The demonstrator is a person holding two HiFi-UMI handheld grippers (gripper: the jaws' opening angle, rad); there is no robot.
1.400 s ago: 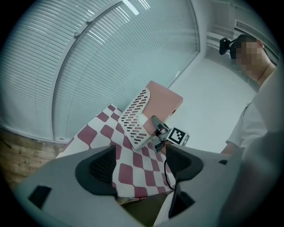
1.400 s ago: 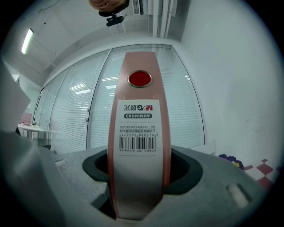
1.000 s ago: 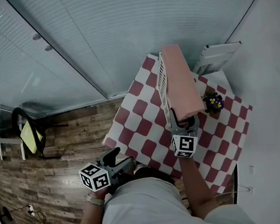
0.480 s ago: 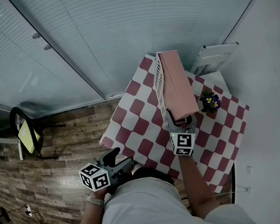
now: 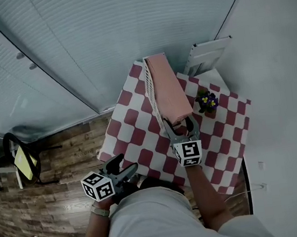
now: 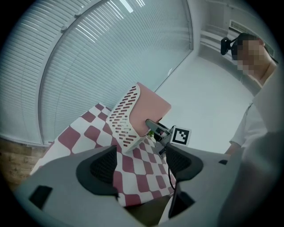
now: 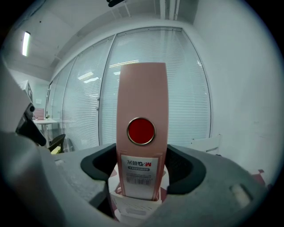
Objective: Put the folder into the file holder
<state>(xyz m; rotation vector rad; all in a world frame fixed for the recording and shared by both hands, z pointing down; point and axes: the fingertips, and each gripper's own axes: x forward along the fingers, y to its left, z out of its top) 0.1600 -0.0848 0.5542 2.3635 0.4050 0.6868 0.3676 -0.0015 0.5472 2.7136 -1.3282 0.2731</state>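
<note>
- Head view: we record a white perforated file holder [image 5: 152,90] standing on a checked tablecloth [image 5: 139,130]. The pink folder [image 5: 166,88] sits inside it, against the holder's side wall.
- The right gripper [image 5: 178,121] is at 6 o'clock of the holder. Its two jaws are splayed to either side of the folder's near end.
- A potted plant [image 5: 207,102] with purple flowers stands at 2 o'clock of that gripper, just beside the holder.
- The left gripper [image 5: 123,166] is at 8 o'clock of the right one, past the cloth's edge and over the wooden floor [image 5: 50,198]. It is well apart from the folder.
- Left gripper view: the jaws are wide apart with nothing between them; only tablecloth shows in the gap. Holder and folder lie at 12 o'clock, the folder rising above the perforated wall.
- Right gripper view: the folder's spine stands upright between the jaws, carrying a red disc [image 7: 141,131] above a barcode label [image 7: 140,170]. A thin gap shows at each pad, so we judge the grip released.
- The spine's foot is tucked behind the holder's white front lip at 6 o'clock.
</note>
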